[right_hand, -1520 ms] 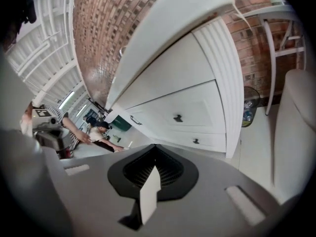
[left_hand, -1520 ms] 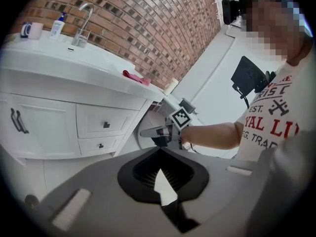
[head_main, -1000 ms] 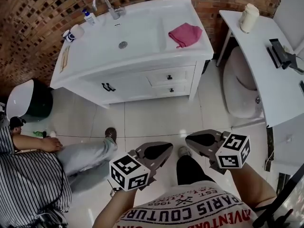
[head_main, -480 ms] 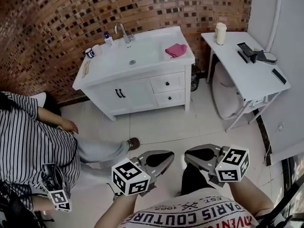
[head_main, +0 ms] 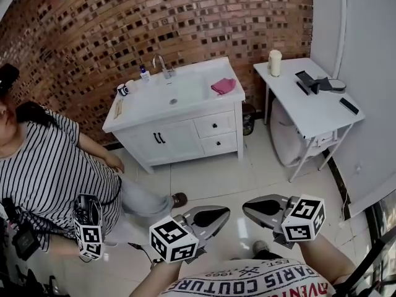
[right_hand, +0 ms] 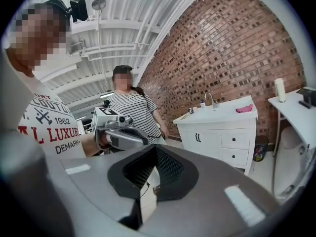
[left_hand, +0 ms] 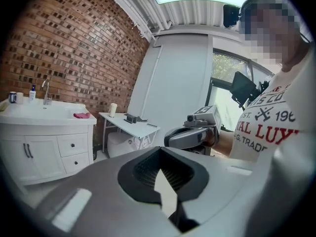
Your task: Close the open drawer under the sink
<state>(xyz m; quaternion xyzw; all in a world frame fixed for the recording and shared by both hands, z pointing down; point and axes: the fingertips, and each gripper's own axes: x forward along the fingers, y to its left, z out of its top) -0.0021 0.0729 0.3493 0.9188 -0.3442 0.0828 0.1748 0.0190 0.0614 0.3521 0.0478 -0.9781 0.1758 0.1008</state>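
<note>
- Our left gripper [head_main: 218, 214] and right gripper [head_main: 249, 206] hang side by side, low over the floor [head_main: 210, 172] and well apart from the vanity [head_main: 185, 140].
- The left fingers [left_hand: 98, 186] are closed tip to tip with nothing between them. The right fingers [right_hand: 222, 181] are the same: pressed together, empty.
- The vanity stands against the brick wall [head_main: 185, 17]. At its right end sit the top drawer [head_main: 215, 125] and the bottom drawer [head_main: 219, 143] — both look flush with the front.
- A pink cloth [head_main: 223, 86] lies on the vanity top, right of the basin, and the tap [head_main: 164, 67] stands at the back.
- A white surface [head_main: 297, 107] stands just right of the vanity.
- A person [head_main: 49, 166] in a striped shirt is at our left, near the vanity's left end.
</note>
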